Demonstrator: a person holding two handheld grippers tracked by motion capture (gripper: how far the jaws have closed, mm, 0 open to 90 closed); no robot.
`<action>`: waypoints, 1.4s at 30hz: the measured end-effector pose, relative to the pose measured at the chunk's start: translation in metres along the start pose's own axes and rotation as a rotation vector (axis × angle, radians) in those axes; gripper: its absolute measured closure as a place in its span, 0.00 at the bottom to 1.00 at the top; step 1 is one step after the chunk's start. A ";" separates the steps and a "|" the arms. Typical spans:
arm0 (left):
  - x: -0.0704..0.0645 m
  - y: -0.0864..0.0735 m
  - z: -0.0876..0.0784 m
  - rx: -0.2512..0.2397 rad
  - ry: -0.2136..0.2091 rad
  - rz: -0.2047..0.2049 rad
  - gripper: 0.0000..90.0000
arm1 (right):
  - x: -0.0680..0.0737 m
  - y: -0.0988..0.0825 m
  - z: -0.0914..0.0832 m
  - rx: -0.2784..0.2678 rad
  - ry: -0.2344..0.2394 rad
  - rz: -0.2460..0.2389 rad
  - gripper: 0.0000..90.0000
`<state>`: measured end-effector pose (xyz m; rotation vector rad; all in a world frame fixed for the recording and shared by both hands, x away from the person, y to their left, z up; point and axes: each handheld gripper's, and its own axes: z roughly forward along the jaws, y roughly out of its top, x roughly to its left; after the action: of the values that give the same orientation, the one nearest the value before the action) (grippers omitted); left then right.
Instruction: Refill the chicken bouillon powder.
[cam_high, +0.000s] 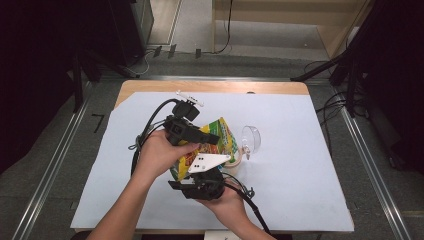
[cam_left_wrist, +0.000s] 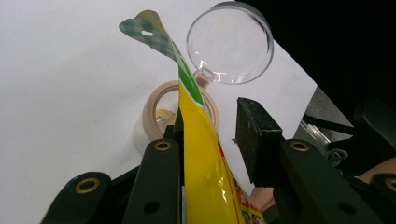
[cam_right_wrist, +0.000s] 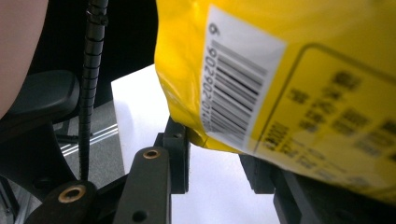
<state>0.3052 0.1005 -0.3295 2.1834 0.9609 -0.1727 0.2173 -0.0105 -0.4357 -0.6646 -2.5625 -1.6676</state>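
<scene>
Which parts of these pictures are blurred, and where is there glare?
Right gripper view: the yellow bag is close, and its small print at the right is blurred, while the barcode is sharper. Left gripper view: the bag's edge shines, and the clear lid catches soft light. High view: evenly lit, dark at the sides.

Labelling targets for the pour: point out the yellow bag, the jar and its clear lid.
yellow bag (cam_left_wrist: 198, 154), left gripper view, on its yellow edge between the jaws
jar (cam_left_wrist: 154, 100), left gripper view, on its tan rim
clear lid (cam_left_wrist: 229, 43), left gripper view, on the middle of the lid
</scene>
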 end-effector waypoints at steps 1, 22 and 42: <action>0.000 0.000 0.000 0.002 0.002 -0.006 0.78 | 0.000 0.000 0.000 -0.002 0.000 -0.001 0.75; 0.000 0.000 -0.002 -0.009 -0.004 -0.022 0.78 | 0.002 0.000 -0.001 -0.017 -0.007 -0.028 0.75; -0.001 0.000 -0.004 -0.019 -0.006 -0.018 0.78 | 0.002 0.001 -0.002 -0.017 -0.013 -0.037 0.75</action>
<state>0.3038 0.1020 -0.3259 2.1564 0.9747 -0.1779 0.2151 -0.0109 -0.4338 -0.6341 -2.5885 -1.7032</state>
